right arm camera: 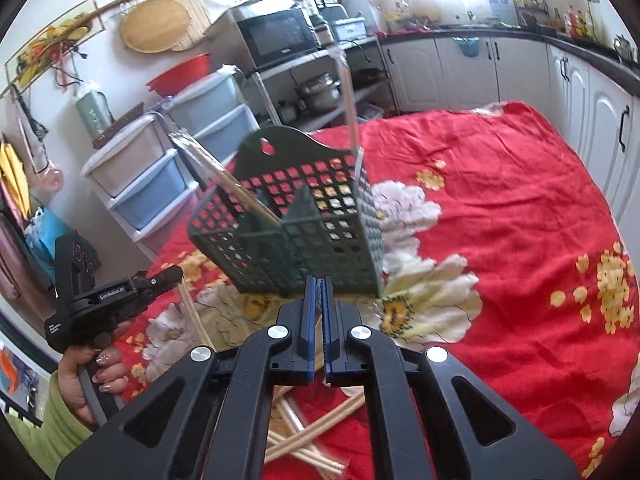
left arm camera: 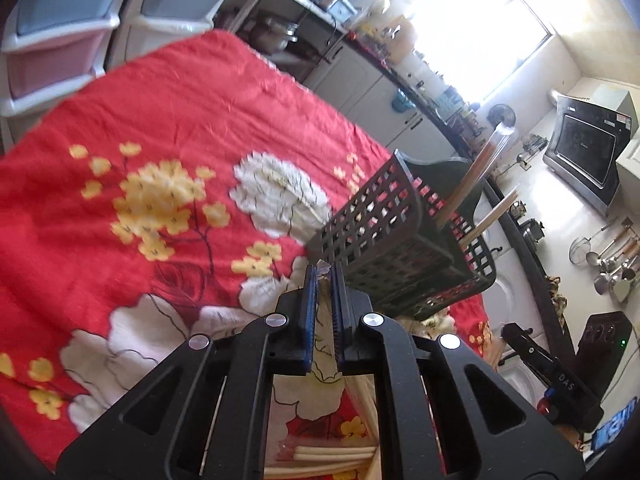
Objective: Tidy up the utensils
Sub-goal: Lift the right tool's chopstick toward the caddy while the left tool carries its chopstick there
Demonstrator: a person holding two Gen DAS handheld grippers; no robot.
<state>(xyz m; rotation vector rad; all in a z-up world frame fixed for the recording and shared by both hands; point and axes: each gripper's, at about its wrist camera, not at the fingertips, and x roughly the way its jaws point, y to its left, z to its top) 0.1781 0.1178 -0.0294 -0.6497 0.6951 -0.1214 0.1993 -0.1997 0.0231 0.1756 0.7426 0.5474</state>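
A black lattice utensil basket (left arm camera: 384,236) (right arm camera: 288,216) stands on the red floral cloth (left arm camera: 168,112), just ahead of both grippers. Wrapped chopsticks (left arm camera: 468,184) (right arm camera: 236,192) lean inside it. My left gripper (left arm camera: 324,276) is shut on the clear wrapper of a chopstick packet. In the right wrist view that packet (right arm camera: 194,320) hangs from the left gripper (right arm camera: 176,274), which a hand holds. My right gripper (right arm camera: 319,284) is shut too, with a thin clear wrapper edge pinched between its blue pads. Several loose chopstick packets (right arm camera: 304,440) (left arm camera: 332,456) lie on the cloth below the grippers.
Stacked plastic drawers (right arm camera: 160,184) and a shelf with a microwave (right arm camera: 280,36) stand beyond the cloth. White cabinets (right arm camera: 472,68) and a crowded counter run along the back and right. A green sleeve (right arm camera: 60,432) shows at the lower left.
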